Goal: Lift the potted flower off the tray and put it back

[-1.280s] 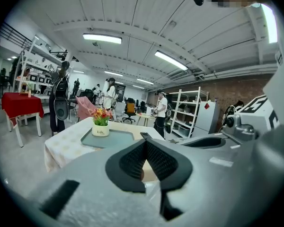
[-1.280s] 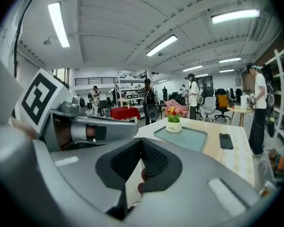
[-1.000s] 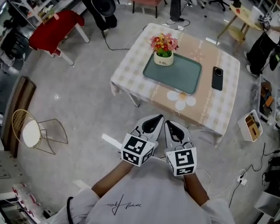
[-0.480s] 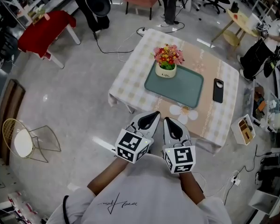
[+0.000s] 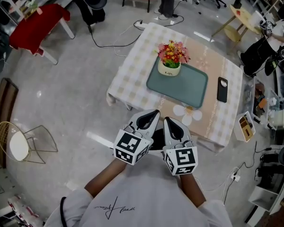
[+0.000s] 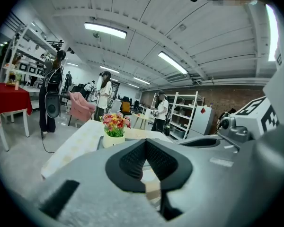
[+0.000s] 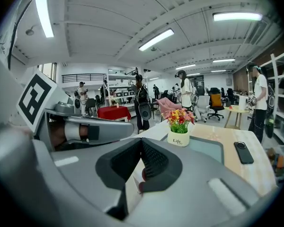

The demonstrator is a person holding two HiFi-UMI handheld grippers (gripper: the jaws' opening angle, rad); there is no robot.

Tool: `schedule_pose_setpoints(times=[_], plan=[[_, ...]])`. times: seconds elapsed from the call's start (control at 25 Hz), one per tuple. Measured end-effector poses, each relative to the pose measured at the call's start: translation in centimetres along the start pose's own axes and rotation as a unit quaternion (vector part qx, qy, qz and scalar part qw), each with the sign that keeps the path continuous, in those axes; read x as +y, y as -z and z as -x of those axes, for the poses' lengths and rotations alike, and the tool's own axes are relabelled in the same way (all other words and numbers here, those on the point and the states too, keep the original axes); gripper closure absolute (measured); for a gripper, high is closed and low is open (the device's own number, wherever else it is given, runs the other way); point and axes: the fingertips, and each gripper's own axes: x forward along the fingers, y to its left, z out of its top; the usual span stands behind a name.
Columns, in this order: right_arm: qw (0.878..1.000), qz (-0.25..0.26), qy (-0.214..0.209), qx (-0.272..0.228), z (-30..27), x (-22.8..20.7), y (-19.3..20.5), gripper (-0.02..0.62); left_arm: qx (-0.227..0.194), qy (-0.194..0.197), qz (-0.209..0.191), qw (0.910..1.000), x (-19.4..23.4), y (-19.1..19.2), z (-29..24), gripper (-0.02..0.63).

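Note:
The potted flower (image 5: 170,60), red and yellow blooms in a white pot, stands at the far left corner of the teal tray (image 5: 184,86) on the low table (image 5: 128,72). It also shows in the left gripper view (image 6: 113,129) and the right gripper view (image 7: 180,126). My left gripper (image 5: 154,113) and right gripper (image 5: 166,120) hang side by side at the table's near edge, well short of the pot. Both are shut and hold nothing.
A black phone (image 5: 222,89) lies on the table right of the tray. A wire chair (image 5: 23,143) stands far left, a red-covered table (image 5: 35,25) at the upper left. Bins and cables (image 5: 246,126) crowd the right side. People stand beyond the table (image 7: 139,103).
Both grippers have moved closer to the table together; the table and pot sit nearer and slightly further right in the head view. Jaws stayed shut.

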Motion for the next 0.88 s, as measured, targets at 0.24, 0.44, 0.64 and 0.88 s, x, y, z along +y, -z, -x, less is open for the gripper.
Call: schedule_pose_setpoints(times=[0.24, 0.44, 0.64, 0.88], plan=[[1.0, 0.008, -0.004, 0.006, -0.5, 0.6, -0.2, 0.588, -0.003, -0.002, 0.013, 0.9999, 1.2, -0.3, 0.2, 0.607], [1.0, 0.013, 0.005, 0.003, -0.3, 0.1, -0.6, 0.588, -0.01, -0.001, 0.017, 0.9998, 1.7, -0.8, -0.4, 0.607], [1.0, 0.006, 0.018, 0.004, -0.5, -1.1, -0.5, 0.588, -0.011, -0.002, 0.015, 0.9998, 2.0, -0.8, -0.6, 0.607], [1.0, 0.0, 0.014, 0.007, -1.4, -1.7, -0.1, 0.588, 0.003, -0.008, 0.01, 0.9999, 3.1, 0.0, -1.5, 0.607]])
